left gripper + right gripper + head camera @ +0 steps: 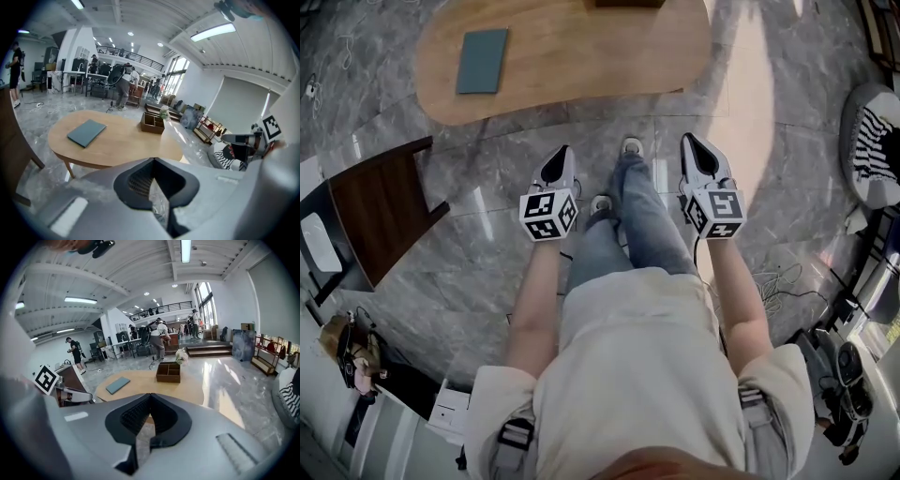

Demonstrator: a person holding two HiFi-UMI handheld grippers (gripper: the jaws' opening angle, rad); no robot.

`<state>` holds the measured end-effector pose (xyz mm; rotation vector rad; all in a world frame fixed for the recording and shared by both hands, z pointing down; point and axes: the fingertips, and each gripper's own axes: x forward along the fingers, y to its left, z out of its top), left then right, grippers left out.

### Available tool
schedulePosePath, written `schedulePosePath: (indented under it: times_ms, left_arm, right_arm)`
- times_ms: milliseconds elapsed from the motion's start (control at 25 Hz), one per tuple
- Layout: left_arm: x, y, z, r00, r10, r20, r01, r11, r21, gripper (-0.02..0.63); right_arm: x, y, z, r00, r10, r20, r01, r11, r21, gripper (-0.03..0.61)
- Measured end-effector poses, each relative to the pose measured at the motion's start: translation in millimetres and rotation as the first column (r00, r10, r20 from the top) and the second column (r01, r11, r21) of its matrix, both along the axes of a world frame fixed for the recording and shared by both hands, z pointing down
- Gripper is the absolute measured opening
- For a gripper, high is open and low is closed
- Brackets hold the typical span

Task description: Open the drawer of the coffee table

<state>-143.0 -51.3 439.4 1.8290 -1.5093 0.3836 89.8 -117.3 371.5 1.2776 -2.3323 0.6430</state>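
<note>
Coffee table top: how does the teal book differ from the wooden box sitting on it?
The teal book is thin and lies flat; the wooden box stands taller, open-topped with dividers inside. The book is blue-green, the box dark brown. In the left gripper view the book lies toward the table's left end, the box near its far edge. Both rest on the coffee table, apart from each other.

Coffee table (581, 56) — teal book (482, 60), wooden box (152, 123)

We see the worktop (572, 66) of pale matt wood, the floor (487, 187) of glossy grey veined stone, and the left claw (153, 157) and right claw (151, 393) in smooth matt grey plastic.
</note>
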Motion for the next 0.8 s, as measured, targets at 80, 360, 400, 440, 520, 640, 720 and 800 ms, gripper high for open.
schedulePosePath:
  times_ms: [80,360,400,440,520,640,720,800]
  left_arm:
    - [-7.2,-6.1,20.3,0.999,-0.048,0.005,0.048,0.998,-0.031,0.002]
    - [-28.2,-25.8,92.4,0.991,-0.131,-0.001,0.130,0.986,-0.100,0.002]
    - [-29.7,-27.8,102.4,0.990,-0.139,-0.002,0.138,0.985,-0.107,0.002]
    - [-30.8,-29.7,112.4,0.990,-0.144,-0.002,0.143,0.983,-0.116,0.002]
    - [-31.9,-33.0,131.9,0.990,-0.141,0.002,0.140,0.981,-0.133,0.004]
    - [-30.9,-36.5,160.1,0.993,-0.120,-0.002,0.119,0.981,-0.153,0.043]
    - [-30.4,-39.3,179.8,0.995,-0.103,-0.001,0.101,0.981,-0.167,0.069]
    - [-29.4,-42.1,199.3,0.997,-0.072,0.016,0.074,0.980,-0.184,0.081]
  right_arm:
    - [5.0,-7.6,22.3,1.000,-0.010,-0.006,0.010,1.000,-0.023,0.002]
    - [19.1,-38.0,94.7,0.999,-0.026,-0.041,0.024,0.998,-0.061,0.003]
    - [21.2,-42.1,104.7,0.998,-0.030,-0.050,0.027,0.997,-0.065,0.015]
    - [23.5,-46.2,114.7,0.998,-0.033,-0.058,0.028,0.997,-0.071,0.029]
    - [28.6,-53.3,134.9,0.997,-0.028,-0.070,0.022,0.996,-0.086,0.028]
    - [37.5,-60.5,167.2,0.995,-0.023,-0.095,0.012,0.994,-0.112,0.046]
    - [42.1,-65.8,190.9,0.994,-0.030,-0.109,0.015,0.991,-0.134,0.063]
    - [45.4,-70.2,213.4,0.993,-0.036,-0.111,0.018,0.987,-0.158,0.082]
